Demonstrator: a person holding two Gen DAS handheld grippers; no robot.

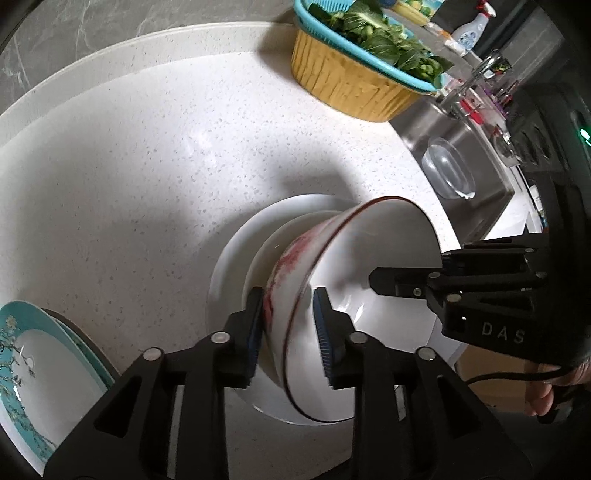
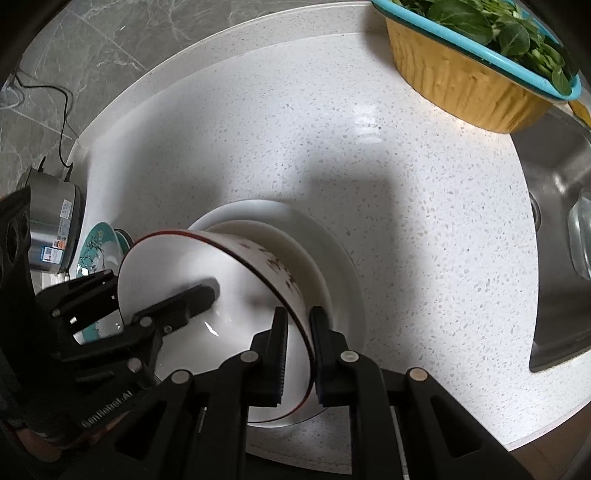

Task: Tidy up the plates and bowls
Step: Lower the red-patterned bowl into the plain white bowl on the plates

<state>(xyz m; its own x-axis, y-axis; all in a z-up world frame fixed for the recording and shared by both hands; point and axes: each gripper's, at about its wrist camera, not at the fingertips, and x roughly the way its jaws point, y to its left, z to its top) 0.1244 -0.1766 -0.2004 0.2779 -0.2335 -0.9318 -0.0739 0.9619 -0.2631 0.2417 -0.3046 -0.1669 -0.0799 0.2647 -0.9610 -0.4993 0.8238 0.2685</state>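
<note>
Between both grippers, tilted red-rimmed bowl over 2 stacked white plates on table. Right gripper clamps its rim; left gripper straddles rim, pads loosened.

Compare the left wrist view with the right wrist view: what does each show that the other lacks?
Only the left wrist view shows the spray bottle, the faucet and a clear container in the sink. Only the right wrist view shows the steel pot and its black cord. Both show the red-rimmed bowl, the white plates under it, the teal plate and the basket of greens.
</note>
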